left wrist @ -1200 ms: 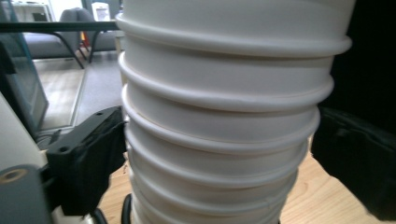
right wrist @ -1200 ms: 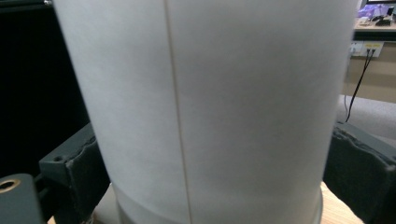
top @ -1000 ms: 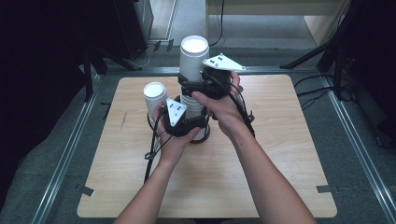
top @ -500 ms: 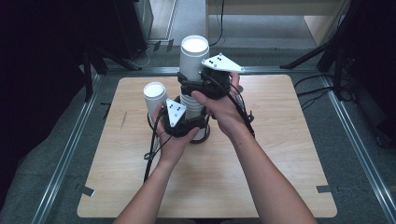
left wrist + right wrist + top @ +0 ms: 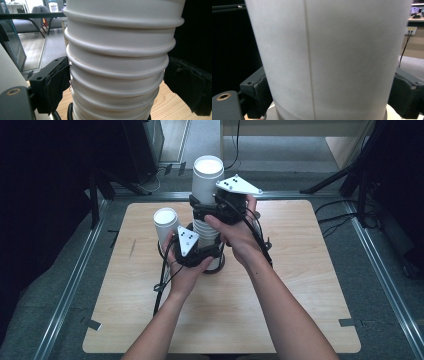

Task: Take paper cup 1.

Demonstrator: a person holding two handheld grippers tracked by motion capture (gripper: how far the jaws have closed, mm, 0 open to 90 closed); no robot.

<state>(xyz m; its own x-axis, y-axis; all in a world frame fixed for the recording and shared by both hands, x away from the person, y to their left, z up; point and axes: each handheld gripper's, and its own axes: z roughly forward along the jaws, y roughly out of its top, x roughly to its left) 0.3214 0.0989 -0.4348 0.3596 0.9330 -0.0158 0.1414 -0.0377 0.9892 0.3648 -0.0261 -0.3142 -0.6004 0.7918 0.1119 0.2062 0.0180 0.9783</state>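
Note:
A tall stack of white paper cups [image 5: 205,229] stands mid-table. My left gripper [image 5: 209,256] is shut on its lower part; in the left gripper view both black pads [image 5: 56,85] press the ribbed stack [image 5: 117,62]. My right gripper [image 5: 210,213] sits higher, around the top cup [image 5: 207,176], which rises above the rest. In the right gripper view that cup's smooth wall [image 5: 329,50] lies between the pads [image 5: 259,96], which touch it on both sides; these jaws have just been opening a little with the cup still between them. A single white cup [image 5: 166,220] stands to the left of the stack.
The wooden table [image 5: 300,270] is framed by metal rails [image 5: 75,280]. Black cables [image 5: 162,280] trail from the grippers toward the front left. Dark stands and furniture ring the table's far side.

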